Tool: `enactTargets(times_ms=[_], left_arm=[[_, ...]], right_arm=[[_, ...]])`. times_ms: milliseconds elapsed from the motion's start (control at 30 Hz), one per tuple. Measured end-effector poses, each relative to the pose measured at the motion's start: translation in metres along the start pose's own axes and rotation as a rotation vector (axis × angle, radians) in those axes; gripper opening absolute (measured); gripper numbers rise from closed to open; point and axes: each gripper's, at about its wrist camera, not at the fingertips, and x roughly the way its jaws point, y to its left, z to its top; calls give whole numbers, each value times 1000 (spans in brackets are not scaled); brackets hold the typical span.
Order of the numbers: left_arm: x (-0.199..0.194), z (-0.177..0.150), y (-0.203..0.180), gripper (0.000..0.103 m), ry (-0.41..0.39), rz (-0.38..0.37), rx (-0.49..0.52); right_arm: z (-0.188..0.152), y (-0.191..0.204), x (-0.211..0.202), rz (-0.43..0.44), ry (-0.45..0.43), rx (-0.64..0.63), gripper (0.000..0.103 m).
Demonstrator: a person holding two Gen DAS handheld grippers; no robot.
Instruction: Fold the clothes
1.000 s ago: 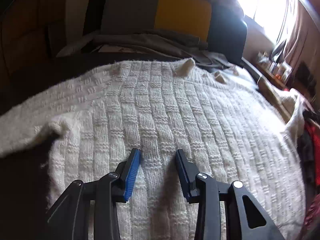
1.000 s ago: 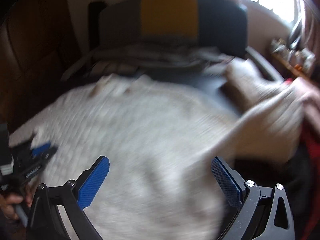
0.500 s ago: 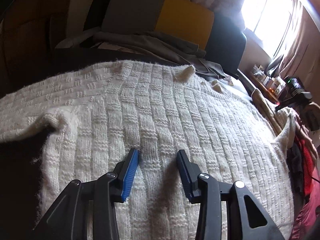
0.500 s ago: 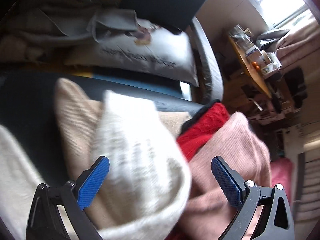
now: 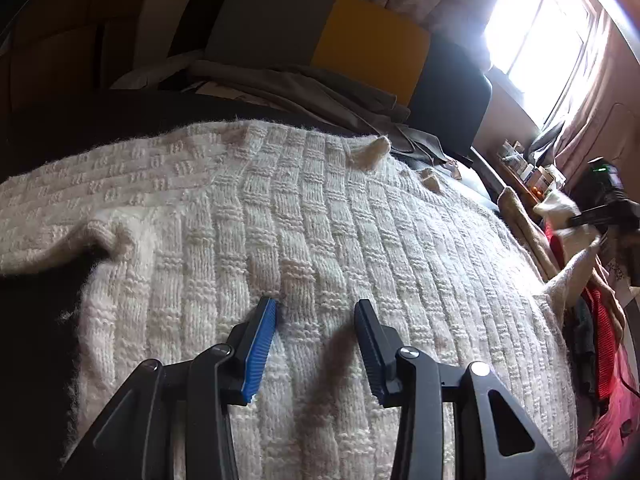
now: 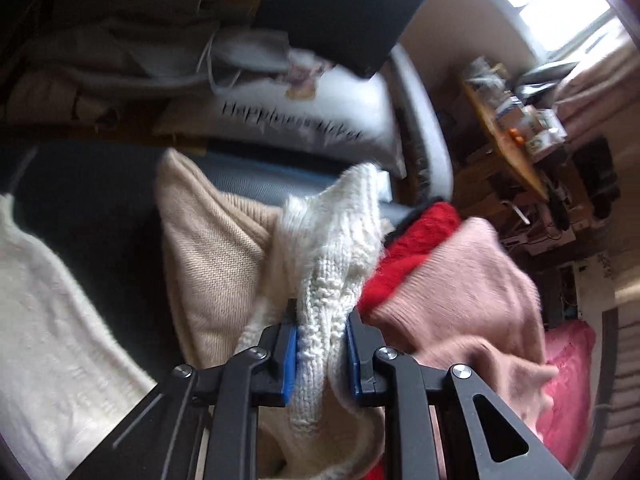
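- At 6 o'clock in the left wrist view, the left tool [image 5: 316, 312] stands part-way open over the cream sweater [image 5: 360, 240]; its blue pads rest on the knit, with nothing pinched between them.
- Around that tool the sweater lies spread flat, back side up, on a dark surface [image 5: 36, 320]; one sleeve [image 5: 52, 216] runs off toward 9 o'clock.
- Toward 3 o'clock the sweater's other sleeve [image 5: 576, 264] rises off the edge to the right tool [image 5: 600, 216], seen small and dark there.
- Toward 12 o'clock, beyond the sweater, lie grey clothes [image 5: 320, 88] and a grey, yellow and dark cushion [image 5: 360, 48]; a bright window [image 5: 536, 36] sits at 1 o'clock.
- At 6 o'clock in the right wrist view, the right tool [image 6: 322, 344] is closing narrow on that cream sleeve [image 6: 332, 248], the pads pressing the knit from both sides.
- The sleeve's cuff stands up toward 12 o'clock from the pads.
- At 9 o'clock of the sleeve lies a beige knit [image 6: 208, 252]; farther, at 8 o'clock, is the sweater's body [image 6: 44, 320].
- At 3 o'clock are a red knit [image 6: 412, 248] and a pink knit [image 6: 460, 292].
- Beyond, at 12 o'clock, a white pillow [image 6: 304, 116] with blurred lettering leans under a dark cushion [image 6: 344, 8].
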Motion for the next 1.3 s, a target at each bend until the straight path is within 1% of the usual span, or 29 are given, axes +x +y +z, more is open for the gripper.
enactTargets(times_ms=[100,167,267,367,400,467,500,533,600,633,667,700,733,800,833,900,967,1033,1133,1200,1300], left_arm=[[0,0,1,41,0,-3,-3],[0,0,1,41,-1,-5,-4],[-1,0,2,41,-1,-11,-10],[0,0,3,41,-1,-11,-9],[0,1,3,41,0,-9,-7],[0,2,4,41,2,-6,-2],[0,2,4,41,3,-5,0],[0,3,4,41,5,-2,3],[1,5,4,41,12,8,17],[1,6,3,41,22,16,35],[2,7,-2,41,37,40,58],[2,9,-6,41,54,64,85],[2,12,-12,41,73,75,123],[-2,20,-23,41,72,56,131],[-4,26,-32,41,56,39,145],[-6,38,-53,41,35,6,193],[-1,48,-76,41,23,-26,254],[8,55,-96,41,17,-30,311],[34,63,-120,41,29,-31,380],[52,68,-134,41,37,-28,424],[82,68,-135,41,63,15,426]], right_arm=[[-24,-27,-45,-22,-88,87,20],[-43,-50,-67,-37,-132,155,20],[-88,-91,-88,-57,-176,305,20],[-138,-120,-89,-65,-188,454,21],[-158,-127,-85,-45,-178,515,22],[-202,-139,-72,13,-151,643,30],[-221,-141,-68,24,-141,688,38],[-238,-140,-65,28,-133,719,43],[-267,-142,-62,43,-137,779,44],[-275,-141,-67,43,-155,794,44],[-281,-140,-73,35,-177,799,44],[-282,-137,-82,38,-208,791,45],[-280,-133,-92,64,-246,774,46],[-271,-113,-108,170,-305,719,46],[-263,-98,-113,235,-325,680,48],[-246,-66,-116,338,-342,613,49],[-225,-29,-110,433,-332,558,49],[-202,8,-101,506,-304,503,49],[-164,58,-85,566,-270,420,49],[-142,81,-72,597,-240,399,49],[-113,104,-53,603,-199,358,49]])
